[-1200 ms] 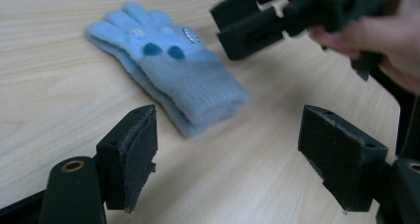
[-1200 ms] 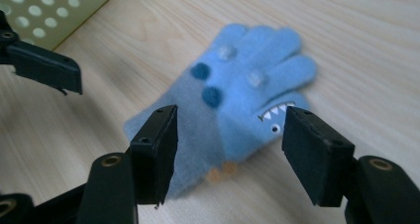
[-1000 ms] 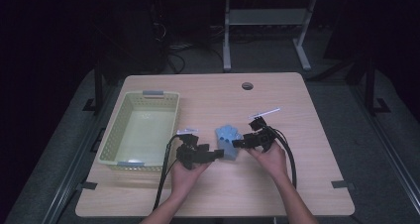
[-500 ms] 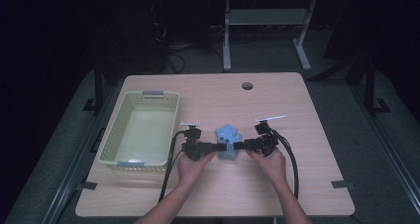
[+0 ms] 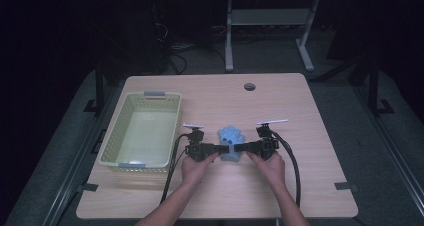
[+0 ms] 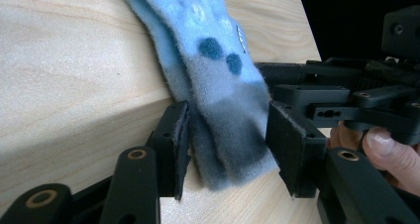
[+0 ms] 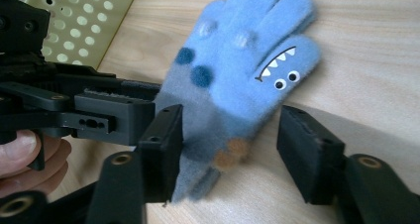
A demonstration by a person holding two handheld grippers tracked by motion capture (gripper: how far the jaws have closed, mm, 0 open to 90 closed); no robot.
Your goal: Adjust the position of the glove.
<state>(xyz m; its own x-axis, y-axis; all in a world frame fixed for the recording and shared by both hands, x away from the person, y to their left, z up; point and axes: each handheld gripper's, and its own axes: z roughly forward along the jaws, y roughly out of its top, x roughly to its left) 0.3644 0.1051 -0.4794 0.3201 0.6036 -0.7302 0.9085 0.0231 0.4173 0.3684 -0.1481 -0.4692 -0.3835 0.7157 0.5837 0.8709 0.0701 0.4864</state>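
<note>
Now the blue fleece glove (image 5: 231, 142) lies flat mid-surface (image 5: 310, 186), long axis near to far, fingertips pointing far, right of the pale basket (image 5: 141, 131). Dark room around. Since the earlier frame, both have come level at its cuff: left hand-held gripper (image 5: 223, 147) and right hand-held gripper (image 5: 239, 147), jaws part-open and closing, straddle the cuff without pressing.
</note>
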